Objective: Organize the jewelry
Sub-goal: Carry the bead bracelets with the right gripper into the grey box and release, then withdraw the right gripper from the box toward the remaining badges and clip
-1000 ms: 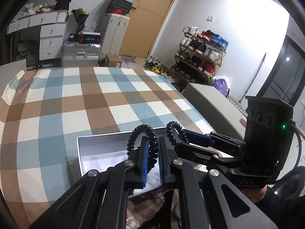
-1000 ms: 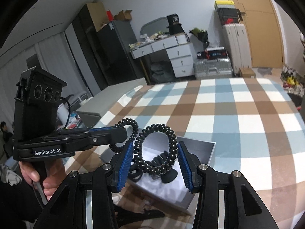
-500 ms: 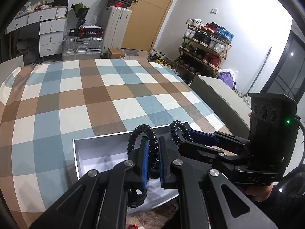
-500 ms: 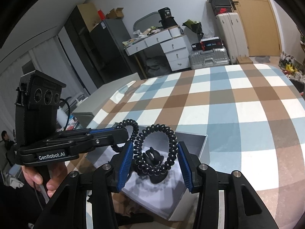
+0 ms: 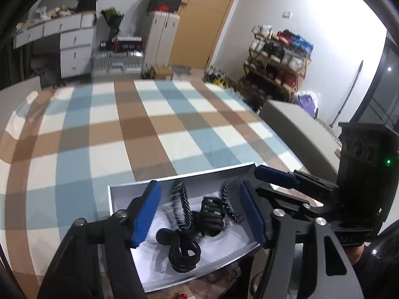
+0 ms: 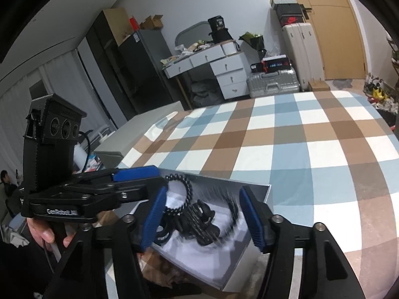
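Note:
A grey open box (image 5: 114,199) with white lining sits near the front edge of the checked bed; it also shows in the right wrist view (image 6: 264,191). A black beaded bracelet (image 5: 180,206) is blurred, dropping into the box beside a black hair clip (image 5: 210,218) and black hair ties (image 5: 184,251). My left gripper (image 5: 199,211) is open above the box, empty. My right gripper (image 6: 203,216) is open above the box too, the bracelet (image 6: 184,194) loose between its pads.
The blue, brown and white checked bedspread (image 5: 139,129) stretches beyond the box. A grey bed frame edge (image 5: 299,129) lies to the right. White drawers (image 6: 229,74), suitcases (image 6: 271,84) and a shoe rack (image 5: 276,59) stand far off.
Both grippers have opened. The bracelet that the left gripper held has been let go and is falling into the box. Both grippers have tipped down toward the box.

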The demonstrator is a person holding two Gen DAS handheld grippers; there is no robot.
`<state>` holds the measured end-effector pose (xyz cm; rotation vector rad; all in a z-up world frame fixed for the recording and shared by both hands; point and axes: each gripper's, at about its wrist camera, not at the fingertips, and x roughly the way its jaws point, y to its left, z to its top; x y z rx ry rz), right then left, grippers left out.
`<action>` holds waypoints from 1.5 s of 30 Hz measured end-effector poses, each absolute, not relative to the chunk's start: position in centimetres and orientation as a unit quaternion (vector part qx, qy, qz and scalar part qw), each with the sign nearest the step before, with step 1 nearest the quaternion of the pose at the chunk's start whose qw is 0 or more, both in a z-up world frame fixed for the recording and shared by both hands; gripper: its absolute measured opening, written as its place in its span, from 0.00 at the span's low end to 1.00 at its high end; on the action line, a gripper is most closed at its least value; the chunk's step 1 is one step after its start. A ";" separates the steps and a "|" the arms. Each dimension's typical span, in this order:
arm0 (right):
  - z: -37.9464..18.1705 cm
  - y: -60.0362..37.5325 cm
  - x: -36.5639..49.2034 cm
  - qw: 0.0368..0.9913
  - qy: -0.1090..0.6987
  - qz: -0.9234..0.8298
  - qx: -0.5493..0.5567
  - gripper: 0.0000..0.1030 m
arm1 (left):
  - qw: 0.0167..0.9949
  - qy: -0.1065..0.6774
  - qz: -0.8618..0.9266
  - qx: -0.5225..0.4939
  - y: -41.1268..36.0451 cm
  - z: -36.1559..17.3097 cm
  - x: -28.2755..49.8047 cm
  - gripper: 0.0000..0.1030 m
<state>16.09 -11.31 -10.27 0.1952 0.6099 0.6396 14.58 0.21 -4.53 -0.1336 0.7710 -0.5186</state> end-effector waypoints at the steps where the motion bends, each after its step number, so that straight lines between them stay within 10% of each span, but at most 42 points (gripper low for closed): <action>1: -10.1 -11.5 15.9 0.901 0.290 0.309 0.097 0.69 | 0.892 0.370 -0.251 -0.065 0.3 -4.4 14.4 0.60; 26: -5.7 -12.4 9.0 0.938 0.195 0.277 0.068 1.00 | 0.944 0.304 -0.129 -0.024 1.0 -2.0 9.6 0.81; 45: -7.0 -13.0 3.4 0.940 0.199 0.272 0.046 1.00 | 0.964 0.262 -0.045 -0.022 1.1 -3.3 3.5 0.97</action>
